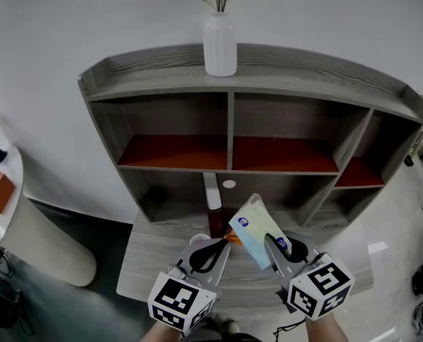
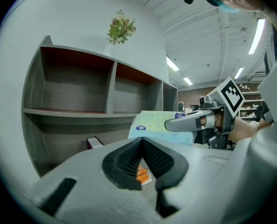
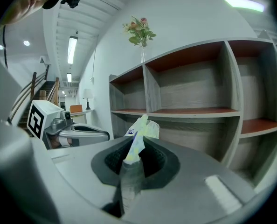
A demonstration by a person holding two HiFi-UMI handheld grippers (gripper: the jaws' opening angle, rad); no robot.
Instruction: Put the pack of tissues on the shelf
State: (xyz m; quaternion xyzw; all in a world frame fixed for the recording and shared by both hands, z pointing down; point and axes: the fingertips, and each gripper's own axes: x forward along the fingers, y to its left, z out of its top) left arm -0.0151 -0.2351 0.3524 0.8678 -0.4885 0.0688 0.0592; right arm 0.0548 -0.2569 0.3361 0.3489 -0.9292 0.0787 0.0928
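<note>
Pale-green pack of tissues (image 1: 254,234) is clamped by one edge in the right hand-held gripper (image 1: 270,242), clear of the worktop (image 1: 151,251) and facing the shelf (image 1: 304,73), presumably for loading into a bay, while the left hand-held gripper (image 1: 221,245) alongside is clenched on nothing.

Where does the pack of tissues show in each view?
Head view: pack of tissues low centre, in the right gripper.
Left gripper view: pack right of centre, beyond the jaws.
Right gripper view: pack centre, clamped between the jaws.
Shared landmark: the vase atop the shelf.
</note>
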